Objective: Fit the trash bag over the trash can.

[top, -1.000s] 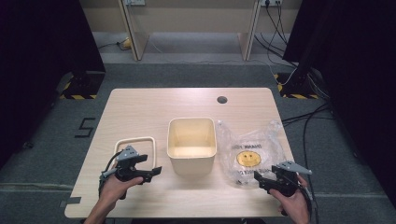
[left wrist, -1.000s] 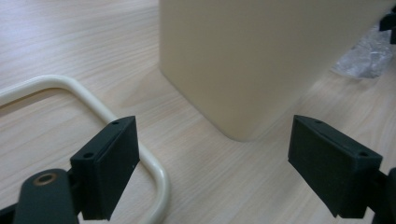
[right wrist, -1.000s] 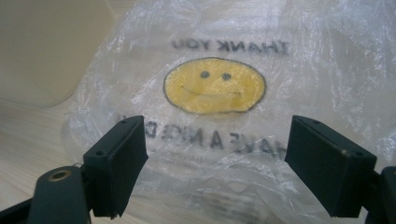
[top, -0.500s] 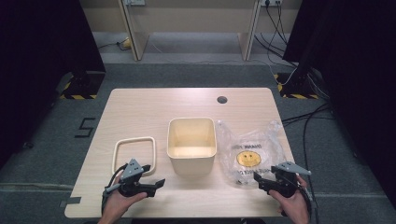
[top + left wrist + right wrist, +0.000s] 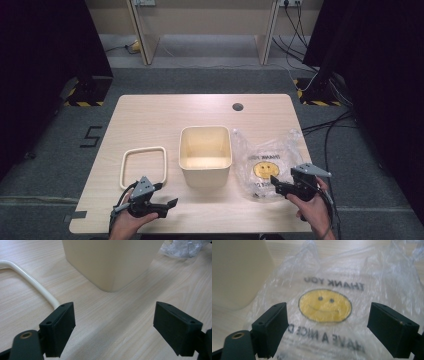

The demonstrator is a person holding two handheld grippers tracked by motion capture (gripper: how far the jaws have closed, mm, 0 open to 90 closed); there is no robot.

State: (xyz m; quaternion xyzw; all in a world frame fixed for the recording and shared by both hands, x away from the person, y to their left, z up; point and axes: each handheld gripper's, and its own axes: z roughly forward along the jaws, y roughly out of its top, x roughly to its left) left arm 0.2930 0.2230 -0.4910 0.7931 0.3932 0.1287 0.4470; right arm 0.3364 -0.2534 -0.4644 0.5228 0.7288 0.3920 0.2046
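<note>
Where the high view shows the table [image 5: 150,112] whole, the gripper views add close detail. At left, the left gripper [image 5: 157,200] is held with jaws apart and empty near the front edge, the frame [image 5: 144,165] just beside it; it has been drawn back from the frame. The tub [image 5: 205,156] stands centrally. At right, the right gripper [image 5: 276,184], jaws just opened wider, is poised over the bag [image 5: 324,305], whose lettering is read there.
</note>
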